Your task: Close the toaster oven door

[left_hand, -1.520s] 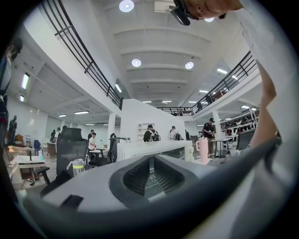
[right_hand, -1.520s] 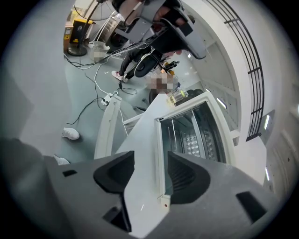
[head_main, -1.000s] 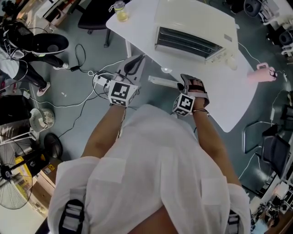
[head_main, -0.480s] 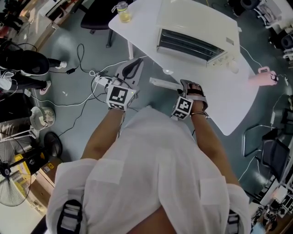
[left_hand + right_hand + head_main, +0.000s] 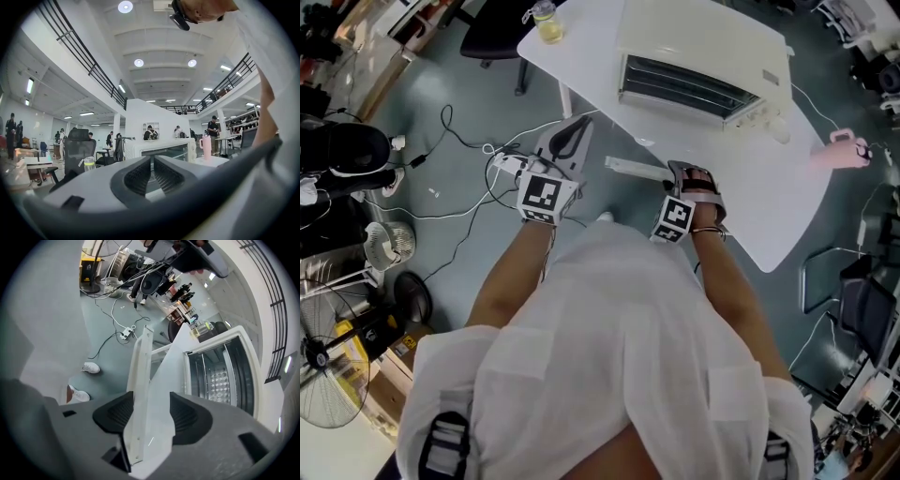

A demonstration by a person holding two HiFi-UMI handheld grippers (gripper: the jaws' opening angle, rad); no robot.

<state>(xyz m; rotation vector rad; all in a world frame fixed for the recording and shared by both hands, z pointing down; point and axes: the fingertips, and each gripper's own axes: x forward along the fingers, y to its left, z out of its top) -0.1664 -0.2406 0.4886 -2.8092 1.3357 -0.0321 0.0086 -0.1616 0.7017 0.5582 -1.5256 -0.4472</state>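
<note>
A white toaster oven (image 5: 694, 66) stands on the white table (image 5: 769, 216) with its front open, and its rack shows inside (image 5: 220, 376). Its door (image 5: 159, 376) hangs down flat toward me. My right gripper (image 5: 680, 173) is shut on the door's front edge and handle bar (image 5: 636, 169); in the right gripper view the panel fills the gap between the pads (image 5: 150, 416). My left gripper (image 5: 567, 141) hovers off the table's left edge above the floor. It is shut with nothing in it (image 5: 152, 173) and points at the oven (image 5: 164, 150).
A bottle of yellow liquid (image 5: 547, 23) sits at the table's far left corner, and a pink tumbler (image 5: 839, 150) is at its right edge. Cables and a power strip (image 5: 502, 164) lie on the floor below my left gripper. A fan (image 5: 389, 242) and chairs (image 5: 853, 300) stand around.
Both grippers stay almost where they were, the right one still holding the door. The person's shoes at the left have shifted further left.
</note>
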